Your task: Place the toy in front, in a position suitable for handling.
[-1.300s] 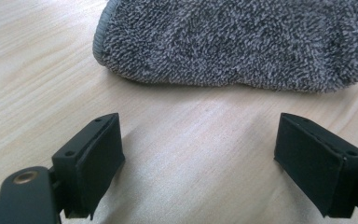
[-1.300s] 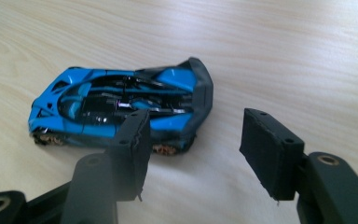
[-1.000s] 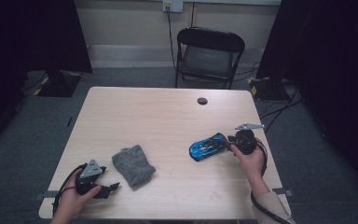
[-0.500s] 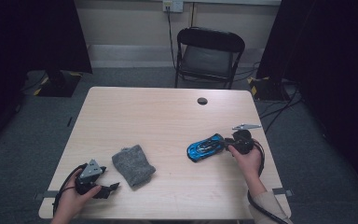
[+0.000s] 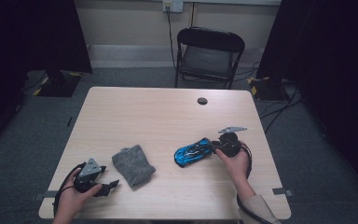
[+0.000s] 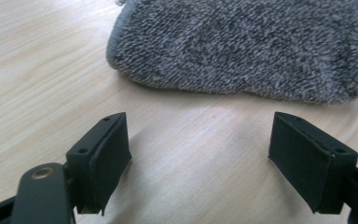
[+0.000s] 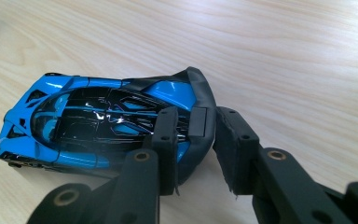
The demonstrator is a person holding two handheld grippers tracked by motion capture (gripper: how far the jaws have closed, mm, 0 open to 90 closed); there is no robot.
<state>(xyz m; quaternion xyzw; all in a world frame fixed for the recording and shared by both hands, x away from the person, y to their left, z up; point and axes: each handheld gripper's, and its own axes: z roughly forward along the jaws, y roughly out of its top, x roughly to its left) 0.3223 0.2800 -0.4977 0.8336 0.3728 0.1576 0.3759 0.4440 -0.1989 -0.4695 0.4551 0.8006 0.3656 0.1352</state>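
Beside the grey cloth [image 5: 133,165], left gripper [image 6: 198,154] spread wide, empty; farther off, right gripper [image 7: 193,140] clamped on blue toy car's [image 5: 193,151] rear wing.

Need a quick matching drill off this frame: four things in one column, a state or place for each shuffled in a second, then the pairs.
Things:
1. left gripper
2. right gripper
3. grey cloth
4. folding chair

States or places:
A. beyond the table's far edge, on the floor
B. jaws closed on the rear wing of the blue toy car
C. jaws wide apart, nothing between them
D. flat on the table, just ahead of the open jaws

Pairs: 1-C, 2-B, 3-D, 4-A
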